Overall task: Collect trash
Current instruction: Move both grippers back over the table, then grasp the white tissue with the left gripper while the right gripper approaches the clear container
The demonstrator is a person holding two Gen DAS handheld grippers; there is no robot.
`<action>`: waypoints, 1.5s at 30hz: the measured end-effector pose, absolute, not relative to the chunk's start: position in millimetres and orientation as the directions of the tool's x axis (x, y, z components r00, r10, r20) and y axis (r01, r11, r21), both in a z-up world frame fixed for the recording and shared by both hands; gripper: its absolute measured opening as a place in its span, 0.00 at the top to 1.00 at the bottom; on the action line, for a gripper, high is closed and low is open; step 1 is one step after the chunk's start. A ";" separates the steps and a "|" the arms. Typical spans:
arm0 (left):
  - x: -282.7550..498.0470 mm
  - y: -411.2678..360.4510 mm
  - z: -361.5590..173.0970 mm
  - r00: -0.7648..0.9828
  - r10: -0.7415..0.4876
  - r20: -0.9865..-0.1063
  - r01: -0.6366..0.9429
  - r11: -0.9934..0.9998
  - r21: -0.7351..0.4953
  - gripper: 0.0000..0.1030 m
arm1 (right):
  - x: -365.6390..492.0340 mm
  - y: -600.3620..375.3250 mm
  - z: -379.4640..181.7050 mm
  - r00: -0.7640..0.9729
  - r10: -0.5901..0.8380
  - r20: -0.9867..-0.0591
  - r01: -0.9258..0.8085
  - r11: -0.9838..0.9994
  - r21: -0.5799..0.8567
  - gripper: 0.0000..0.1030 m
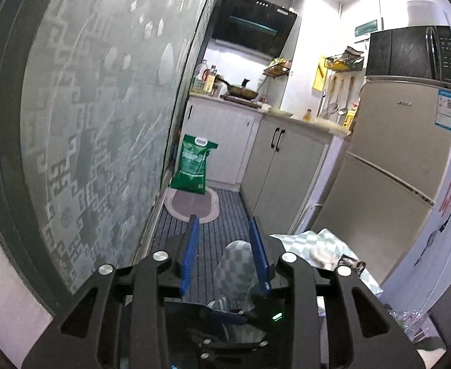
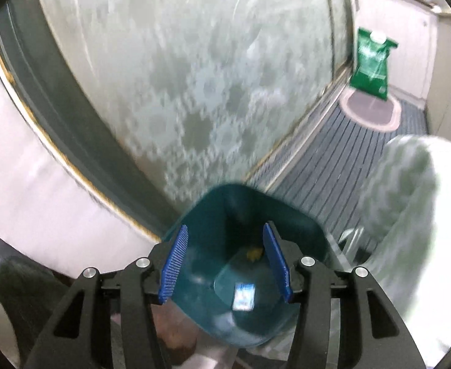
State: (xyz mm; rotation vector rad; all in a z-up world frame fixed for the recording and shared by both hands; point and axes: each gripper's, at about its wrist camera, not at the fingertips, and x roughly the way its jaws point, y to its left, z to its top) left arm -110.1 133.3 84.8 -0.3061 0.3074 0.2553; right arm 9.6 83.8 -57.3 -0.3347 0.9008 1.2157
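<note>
Going by the right wrist view, the drop step looks to be in hand. The right gripper (image 2: 225, 259) hangs over a dark teal plastic bin (image 2: 241, 246) with its blue ribbed pads spread apart and nothing between them. Down on the bin's floor lie a small blue-and-white printed wrapper (image 2: 243, 297) and a yellowish scrap (image 2: 254, 253) — trash already collected, I'd judge. The picture is blurred, so I can't name either piece more closely.

The left gripper (image 1: 225, 249) points out along the narrow kitchen, jaws partly apart. A fold of pale green-and-white checked cloth (image 1: 236, 264) sits between the pads and seems to touch the right one; whether it is pinched I cannot tell, and it may simply be the person's sleeve lying behind.

The next move, as I read it, calls for finding another piece of trash and bringing an empty gripper down to it; none shows clearly on the grey striped floor mat (image 1: 225, 209).

From left to right around them: a frosted patterned glass door (image 1: 102, 107) runs close along the left, a green printed sack (image 1: 193, 166) stands at the far end on an oval mat (image 1: 191, 207), white cabinets (image 1: 281, 169) follow, then a beige fridge (image 1: 394, 160) on the right. The passage is tight — the door and cabinets leave little room to swing.
</note>
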 end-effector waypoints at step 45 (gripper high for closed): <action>58.5 -20.4 -35.0 0.715 0.071 -0.695 -0.136 0.990 -0.039 0.42 | 117.9 -205.1 17.3 0.430 0.664 -0.611 -0.664 0.692 0.285 0.41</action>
